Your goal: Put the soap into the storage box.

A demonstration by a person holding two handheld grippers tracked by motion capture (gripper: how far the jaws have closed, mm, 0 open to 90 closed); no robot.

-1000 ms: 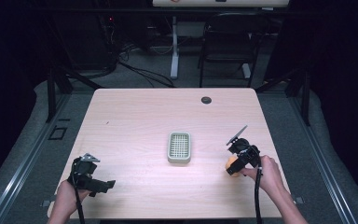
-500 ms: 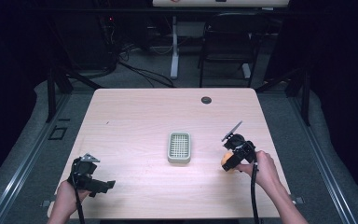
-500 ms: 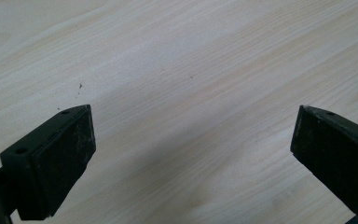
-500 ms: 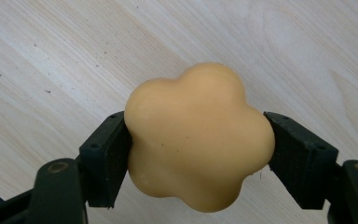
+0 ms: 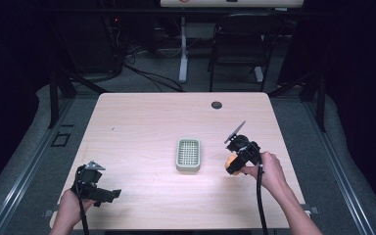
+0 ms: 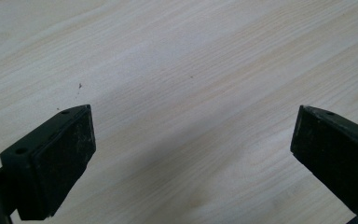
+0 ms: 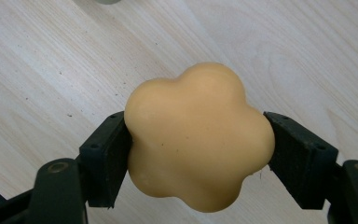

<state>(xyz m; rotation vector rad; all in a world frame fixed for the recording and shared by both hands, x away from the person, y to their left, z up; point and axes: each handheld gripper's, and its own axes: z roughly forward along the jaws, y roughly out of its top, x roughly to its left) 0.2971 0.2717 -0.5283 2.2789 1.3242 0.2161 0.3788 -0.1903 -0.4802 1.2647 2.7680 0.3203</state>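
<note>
Both tongs were in use: my right tongs (image 7: 198,140) pinched the soap (image 7: 198,135) just above the bench (image 5: 142,122), right of the dish (image 5: 188,154). My left tongs (image 6: 191,144) stood spread, empty. Next, I judged, the soap needed carrying over the dish and lowering.

Concealed and cropped items at the table

In the high view the yellow soap (image 5: 230,162) is mostly covered by the right gripper (image 5: 234,165), leaving a sliver too small to judge in shape. In the right gripper view the soap dish (image 7: 103,1) is cut off by the top edge. In the left gripper view the left gripper (image 6: 193,154) loses both jaw bases at the bottom edge.
</note>
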